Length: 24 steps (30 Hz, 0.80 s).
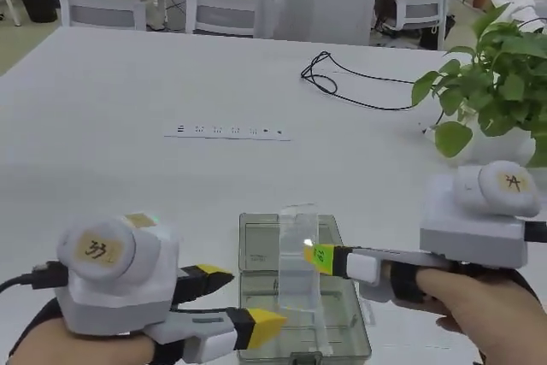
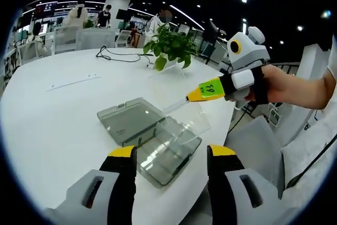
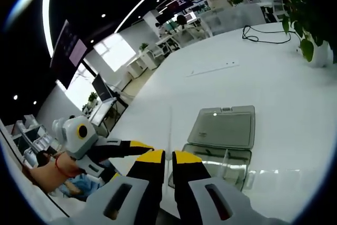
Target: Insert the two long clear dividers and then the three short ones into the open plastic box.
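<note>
Step — seat the divider | your right gripper (image 1: 318, 256) grips the long clear plastic divider (image 1: 297, 245) above the open smoky-clear plastic box (image 1: 346, 318) | left gripper (image 2: 171, 154) jaws apart, empty — lower it level, squared to the walls.

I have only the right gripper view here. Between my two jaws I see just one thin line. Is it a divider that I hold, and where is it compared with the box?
Observer: Yes. In the head view the right gripper is shut on a clear divider. The divider's broad face stands upright over the open box. I cannot tell if it touches the bottom.
Operator: And the left gripper, does it hold something?
Observer: No. The left gripper view shows the left gripper with its jaws wide apart and nothing between them, pointing at the box.
</note>
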Motion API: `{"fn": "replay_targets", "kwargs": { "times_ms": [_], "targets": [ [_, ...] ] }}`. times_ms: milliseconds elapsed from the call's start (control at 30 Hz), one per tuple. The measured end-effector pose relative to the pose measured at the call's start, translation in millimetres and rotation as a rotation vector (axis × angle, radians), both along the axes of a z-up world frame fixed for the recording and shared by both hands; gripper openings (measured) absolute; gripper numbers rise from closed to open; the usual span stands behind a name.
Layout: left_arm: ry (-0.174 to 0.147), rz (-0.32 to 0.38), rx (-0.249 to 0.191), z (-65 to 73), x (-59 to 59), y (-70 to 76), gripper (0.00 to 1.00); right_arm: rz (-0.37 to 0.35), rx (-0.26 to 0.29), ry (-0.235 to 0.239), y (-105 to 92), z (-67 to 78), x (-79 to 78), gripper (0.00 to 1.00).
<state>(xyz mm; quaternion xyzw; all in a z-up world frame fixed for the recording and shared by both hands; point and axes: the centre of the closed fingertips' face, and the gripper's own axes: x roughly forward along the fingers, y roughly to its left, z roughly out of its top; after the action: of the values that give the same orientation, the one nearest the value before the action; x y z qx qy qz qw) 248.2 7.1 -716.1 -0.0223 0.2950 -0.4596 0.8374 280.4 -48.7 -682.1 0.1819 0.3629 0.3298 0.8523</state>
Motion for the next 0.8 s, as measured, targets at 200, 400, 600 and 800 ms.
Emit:
{"fn": "replay_targets", "kwargs": {
  "times_ms": [200,400,600,800],
  "targets": [
    [-0.031,-0.04,0.011,-2.6,-3.8,6.9,0.65,0.019,-0.047,0.027,2.2,-1.6,5.8,0.07],
    [-0.075,-0.087,0.027,-6.9,-6.7,11.1,0.78,0.01,-0.104,0.065,2.4,-5.1,11.2,0.07],
    [-0.093,-0.13,0.023,-9.8,-10.9,12.9,0.88,-0.032,-0.173,0.177,-3.4,-17.0,10.9,0.07],
    [-0.113,-0.174,0.032,-15.6,-13.0,14.7,0.98,-0.048,-0.222,0.25,-4.6,-28.6,11.3,0.07]
  ]
}}
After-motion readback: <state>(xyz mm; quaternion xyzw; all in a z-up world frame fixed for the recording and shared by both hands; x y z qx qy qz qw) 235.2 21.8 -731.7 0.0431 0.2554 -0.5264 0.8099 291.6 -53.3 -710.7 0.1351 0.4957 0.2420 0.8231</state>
